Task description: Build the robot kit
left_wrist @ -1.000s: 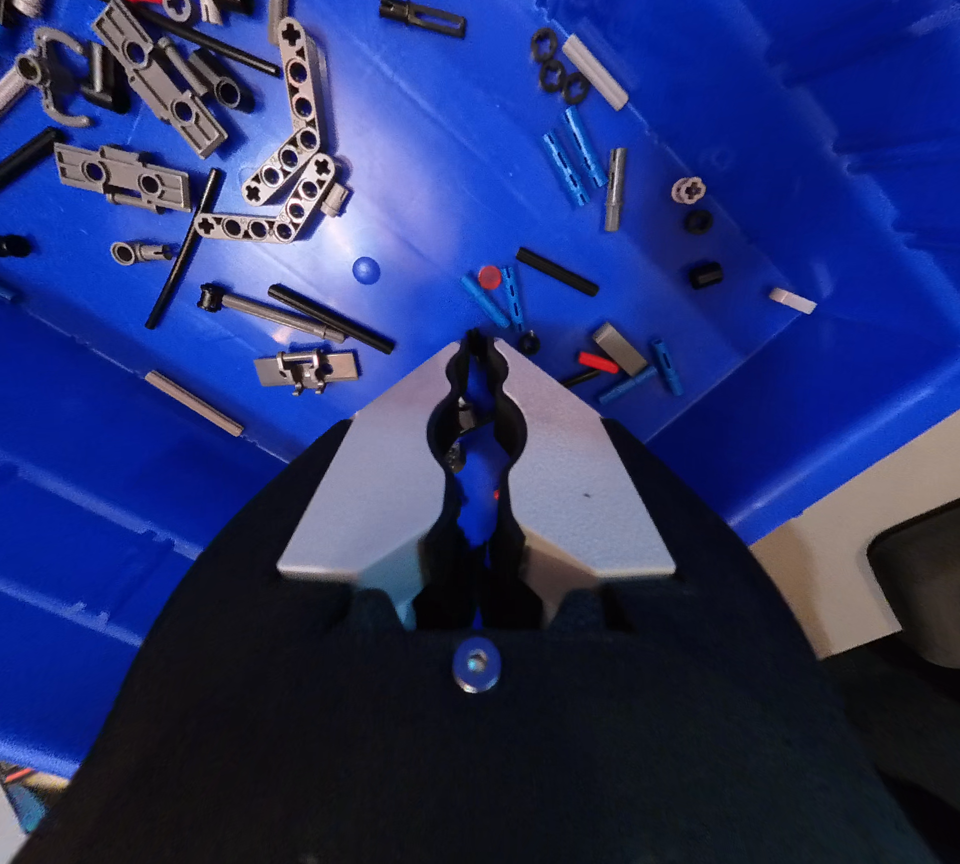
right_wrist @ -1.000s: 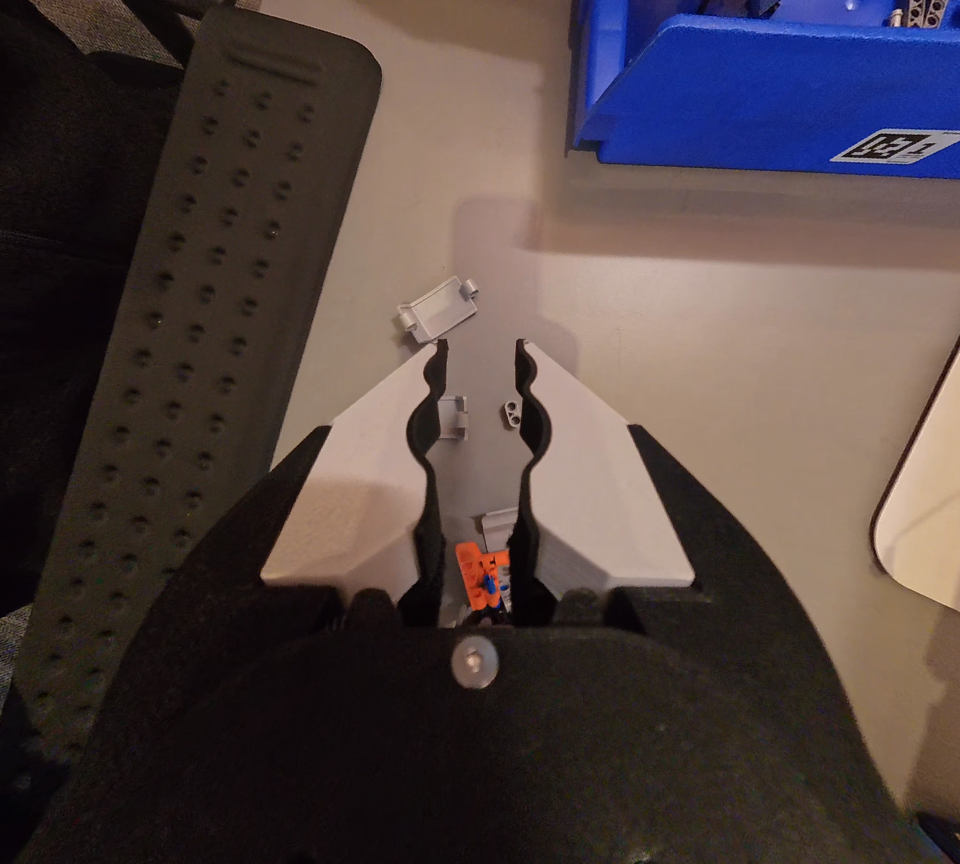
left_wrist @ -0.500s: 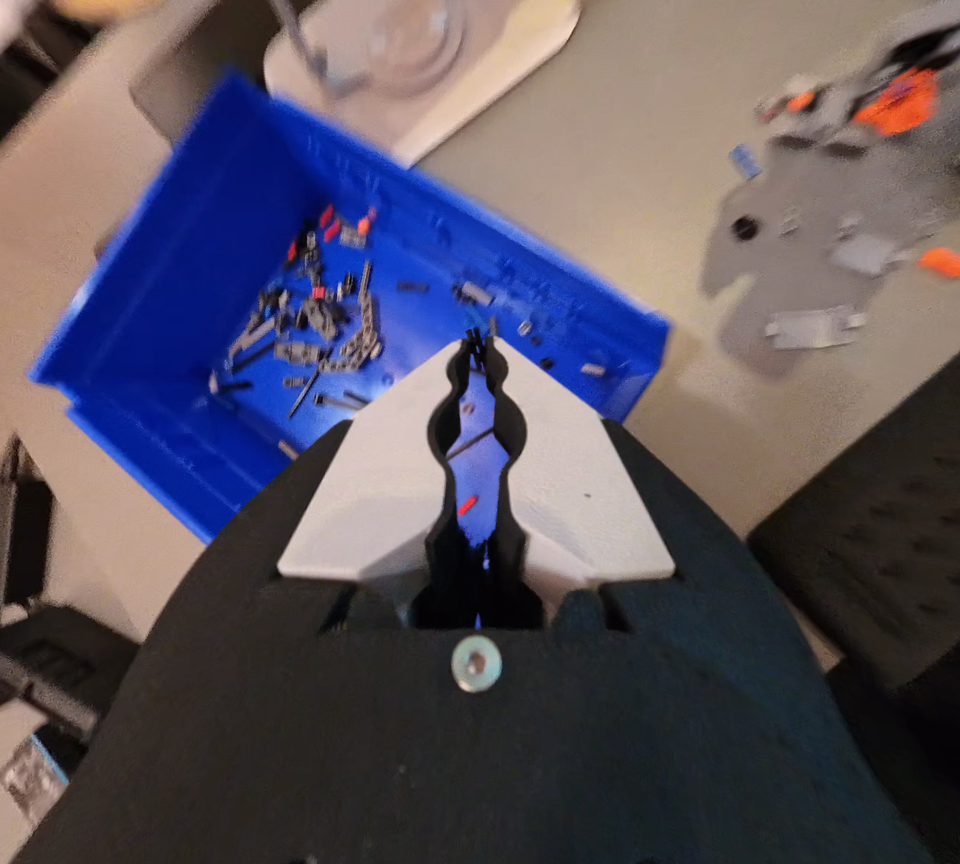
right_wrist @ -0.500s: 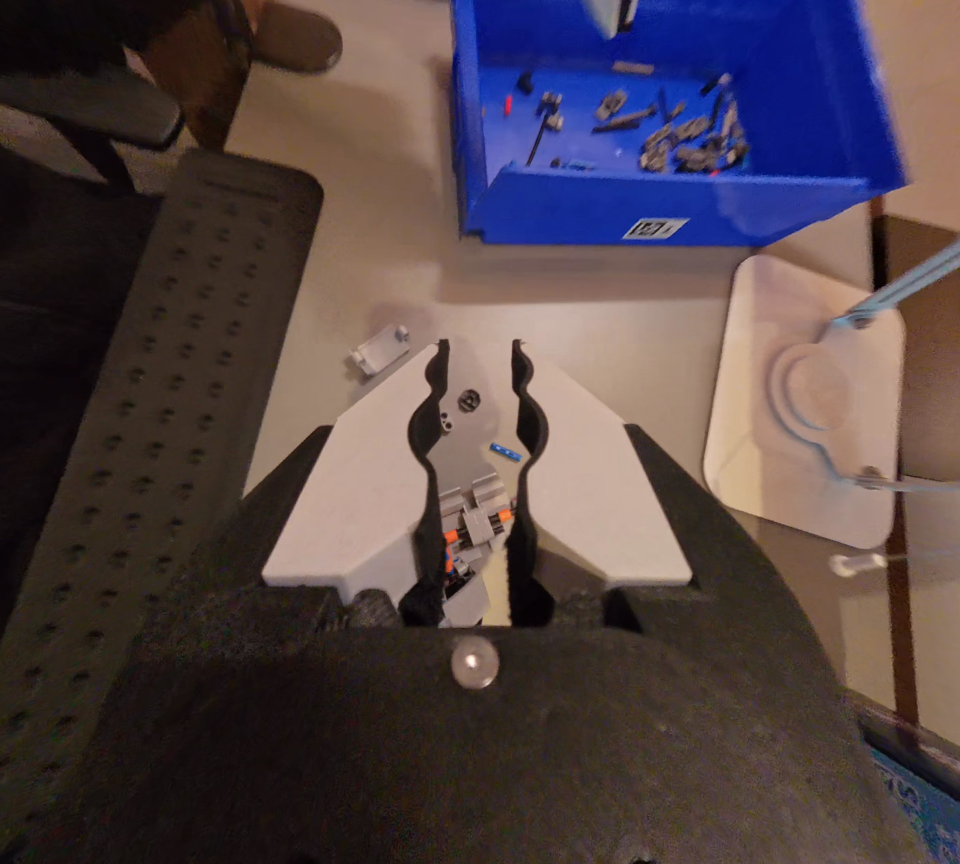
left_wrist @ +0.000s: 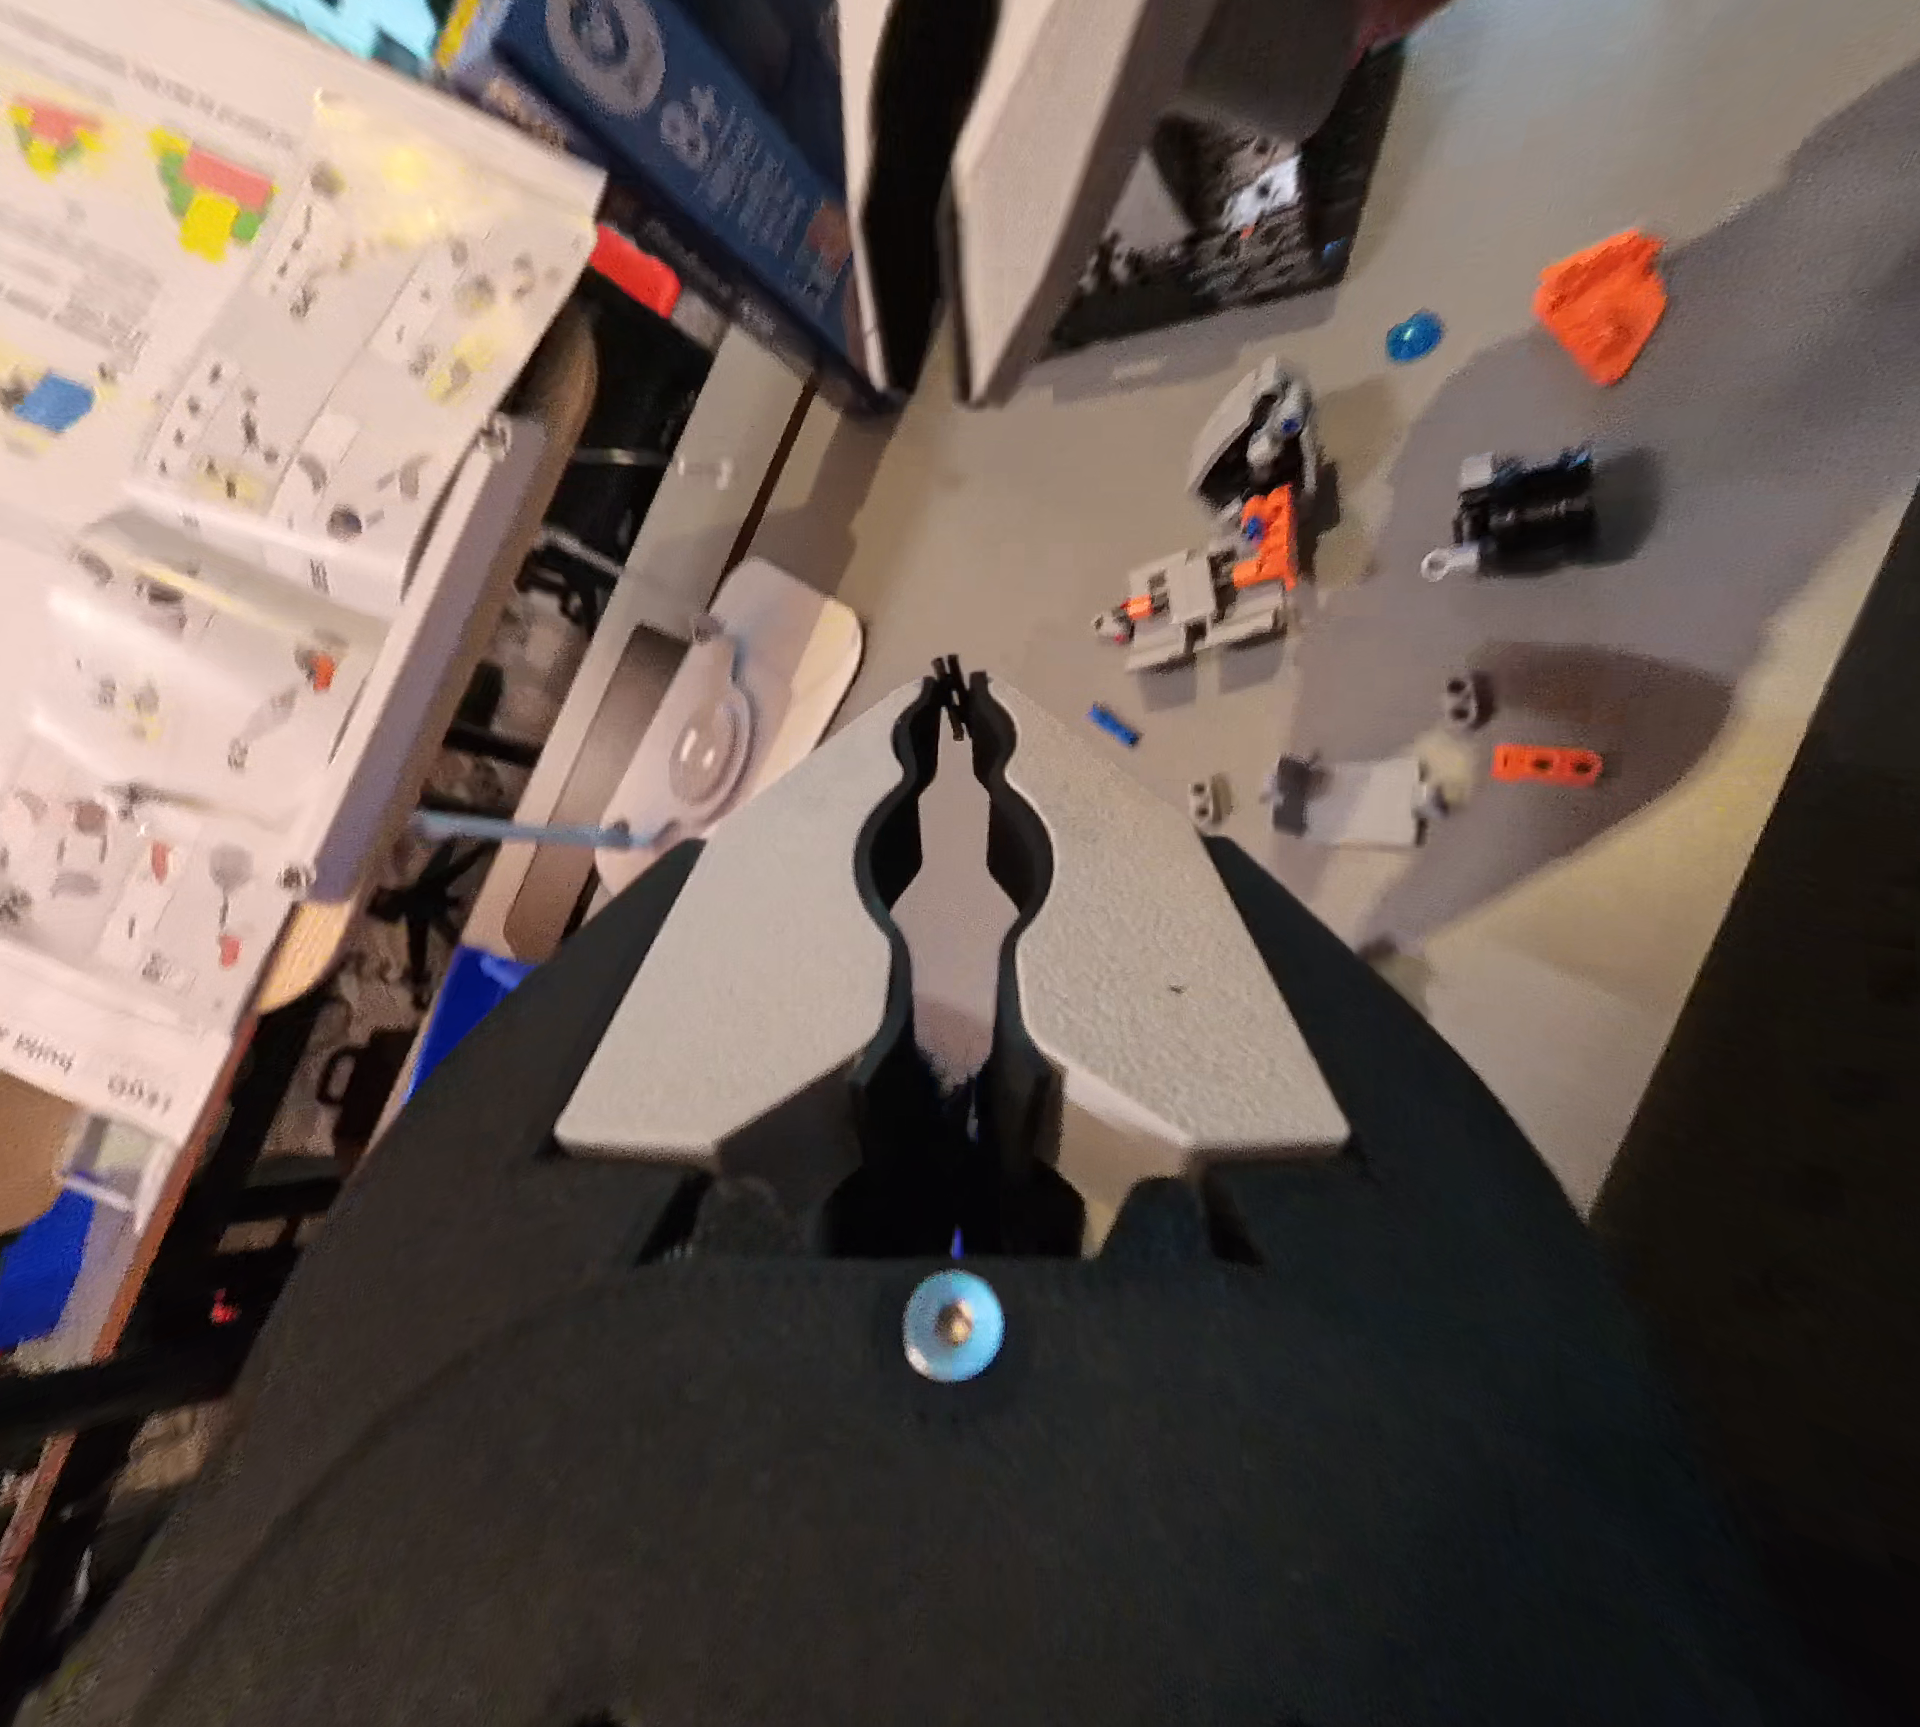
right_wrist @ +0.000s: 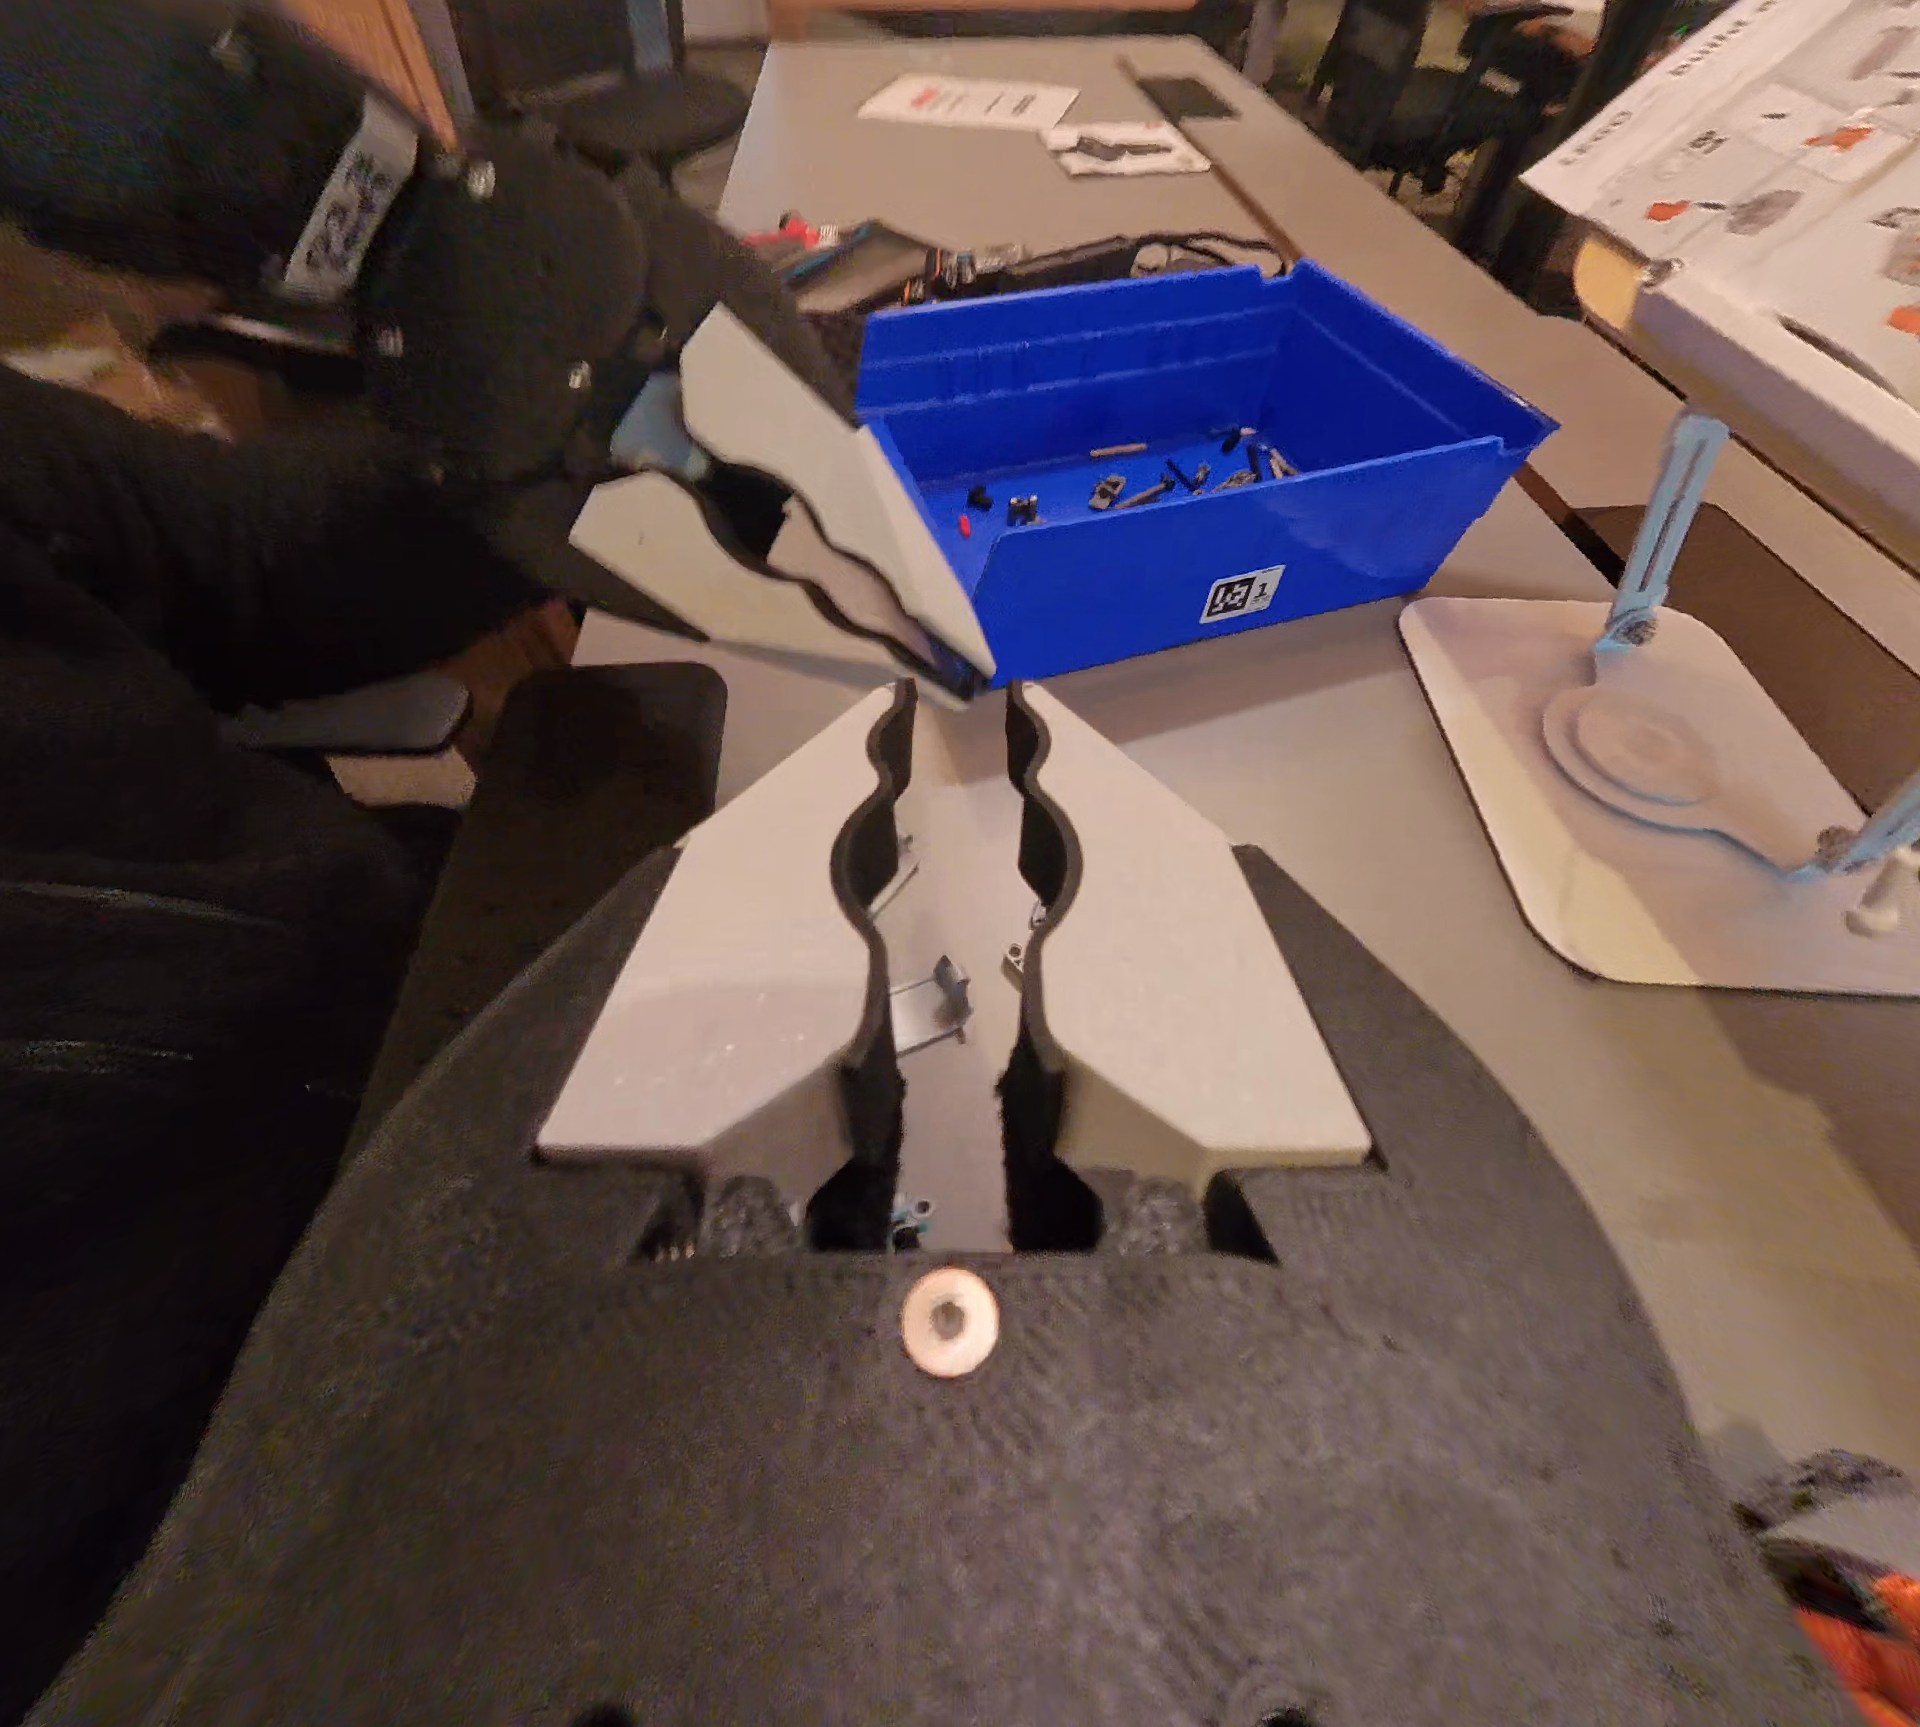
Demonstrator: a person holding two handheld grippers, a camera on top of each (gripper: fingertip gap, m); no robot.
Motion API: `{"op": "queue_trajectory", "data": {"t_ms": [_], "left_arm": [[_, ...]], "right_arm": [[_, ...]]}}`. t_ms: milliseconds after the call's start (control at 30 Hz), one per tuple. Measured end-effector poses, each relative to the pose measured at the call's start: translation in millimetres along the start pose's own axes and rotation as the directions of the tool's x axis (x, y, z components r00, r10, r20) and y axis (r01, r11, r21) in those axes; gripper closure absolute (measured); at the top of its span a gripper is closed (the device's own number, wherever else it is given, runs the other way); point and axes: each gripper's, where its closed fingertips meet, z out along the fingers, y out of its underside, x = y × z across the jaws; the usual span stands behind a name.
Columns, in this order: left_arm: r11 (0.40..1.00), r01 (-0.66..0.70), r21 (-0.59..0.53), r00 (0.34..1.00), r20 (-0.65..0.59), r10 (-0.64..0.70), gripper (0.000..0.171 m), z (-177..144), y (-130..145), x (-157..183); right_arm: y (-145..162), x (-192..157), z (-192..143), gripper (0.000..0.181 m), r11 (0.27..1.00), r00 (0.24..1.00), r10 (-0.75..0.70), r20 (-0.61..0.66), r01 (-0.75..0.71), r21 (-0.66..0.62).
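The left tool [left_wrist: 954, 688] is pressed together on a small black pin [left_wrist: 948, 682] that sticks out past its tips, held in the air above the grey table [left_wrist: 997, 524]. Beyond the tips, on the table, lies a grey and orange block assembly [left_wrist: 1216, 581], with a small blue peg [left_wrist: 1114, 725] nearer the tool and a flat grey panel [left_wrist: 1356, 799] to its right. Farther right are a black block cluster [left_wrist: 1527, 511], an orange wedge piece [left_wrist: 1600, 304] and an orange strip [left_wrist: 1546, 764]. A white stand base [left_wrist: 800, 654] sits to the left under a tilted instruction sheet [left_wrist: 208, 451].

The right tool [right_wrist: 958, 698] is spread apart and holds nothing; between its fingers [right_wrist: 1132, 929] the table shows, with a small grey clip [right_wrist: 935, 1002] lying on it. The left tool's tips reach in from the left and hang just beyond the right tool's tips. Behind them stands a blue bin [right_wrist: 1226, 555] with small dark parts on its floor.
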Motion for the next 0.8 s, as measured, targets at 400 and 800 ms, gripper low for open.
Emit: {"op": "queue_trajectory", "data": {"t_ms": [400, 800], "left_arm": [[0.976, -0.153, 0.153, 0.972, 0.2, 0.121, 0.169, 24, -38, 2], [0.973, -0.159, 0.165, 0.952, 0.286, 0.107, 0.169, 14, -35, -18]], "right_arm": [[21, 22, -11, 0.163, 0.986, 0.989, 0.143, -0.027, -0.141, 0.085], [1, 38, -37, 0.165, 0.978, 0.987, 0.127, -0.103, -0.108, 0.177]]}}
